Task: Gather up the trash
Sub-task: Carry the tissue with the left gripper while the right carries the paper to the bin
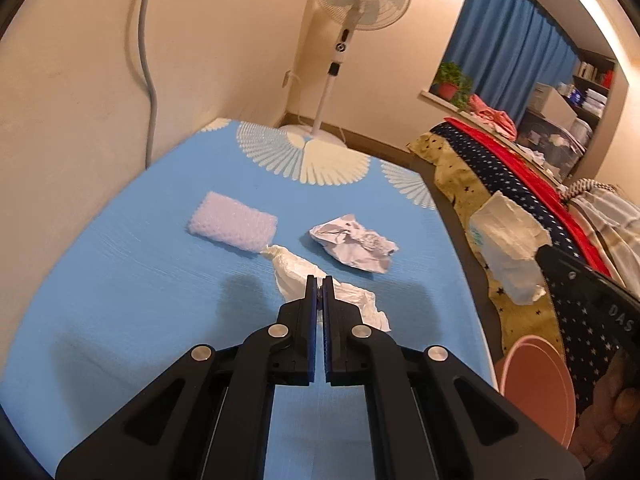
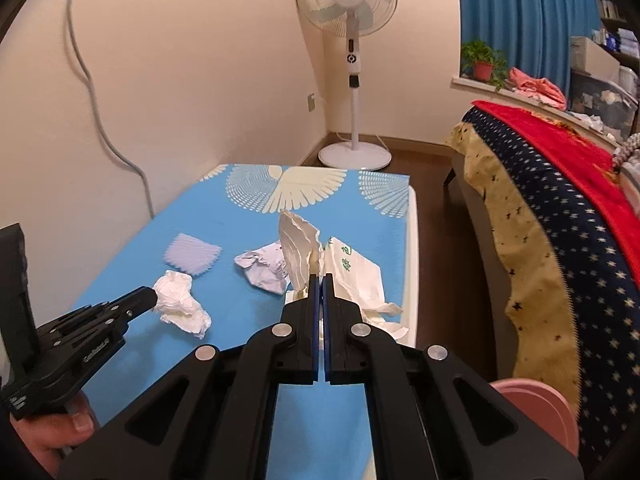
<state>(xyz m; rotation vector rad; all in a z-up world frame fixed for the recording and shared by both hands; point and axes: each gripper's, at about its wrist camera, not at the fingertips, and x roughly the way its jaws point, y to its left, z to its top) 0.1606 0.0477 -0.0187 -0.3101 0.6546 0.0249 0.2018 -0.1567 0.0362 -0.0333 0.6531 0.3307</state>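
Note:
On the blue table (image 1: pixel 120 280) lie a piece of bubble wrap (image 1: pixel 232 222), a crumpled paper ball (image 1: pixel 354 246) and a crumpled white tissue (image 1: pixel 296 276). My left gripper (image 1: pixel 319 280) is shut on the tissue, low over the table; it also shows in the right wrist view (image 2: pixel 154 298) with the tissue (image 2: pixel 182 308) at its tip. My right gripper (image 2: pixel 319 278) is shut on the edge of a white plastic bag (image 2: pixel 352 276) with green print, held at the table's right edge. The bag also shows in the left wrist view (image 1: pixel 508 244).
A pink bin (image 1: pixel 536 388) stands on the floor right of the table, between it and a bed with a starry blanket (image 2: pixel 560 240). A standing fan (image 2: pixel 352 60) is in the far corner. A grey cable (image 2: pixel 100 120) hangs on the left wall.

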